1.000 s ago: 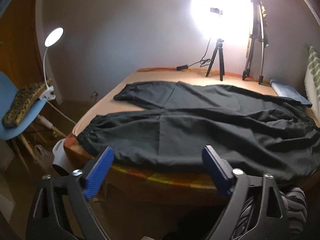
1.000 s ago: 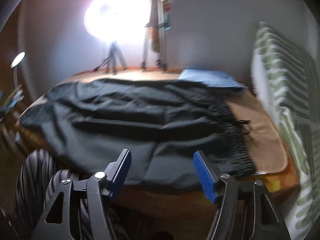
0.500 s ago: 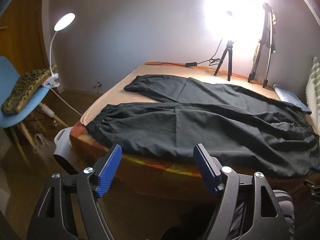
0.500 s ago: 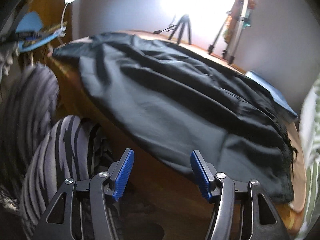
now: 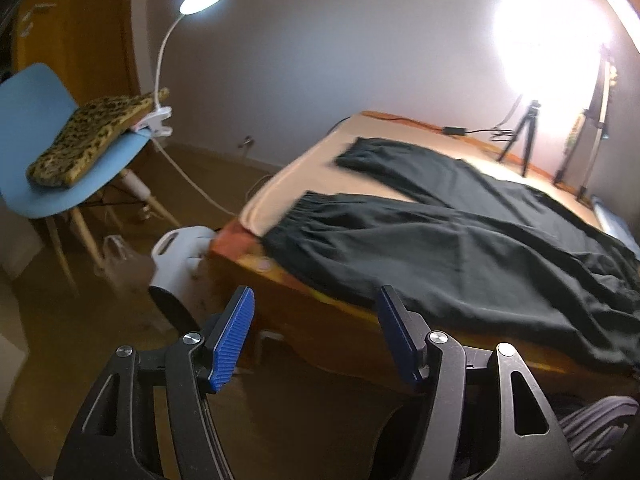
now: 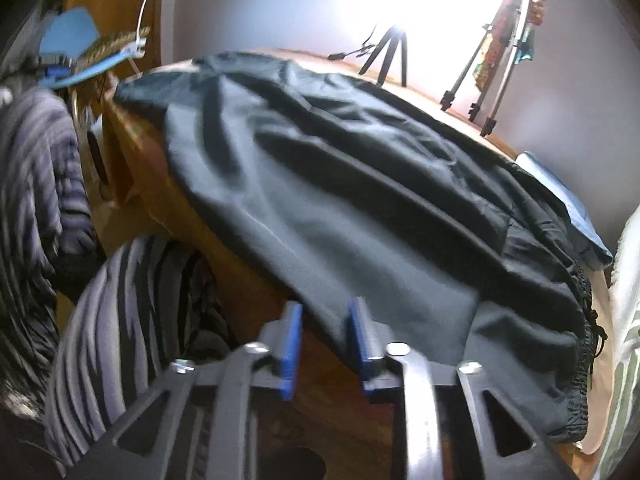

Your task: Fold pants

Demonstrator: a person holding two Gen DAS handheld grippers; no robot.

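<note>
One pair of pants (image 5: 472, 240) lies flat on the bed (image 5: 280, 184), its two legs running from 9 o'clock to 3 o'clock. My left gripper (image 5: 316, 336) is wide open and holds nothing; the pants are up at 1 o'clock, well apart. My right gripper (image 6: 324, 344) is nearer. Its jaws are partly closed around the pants' near edge at 12 o'clock, but I cannot tell if they pinch it.
</note>
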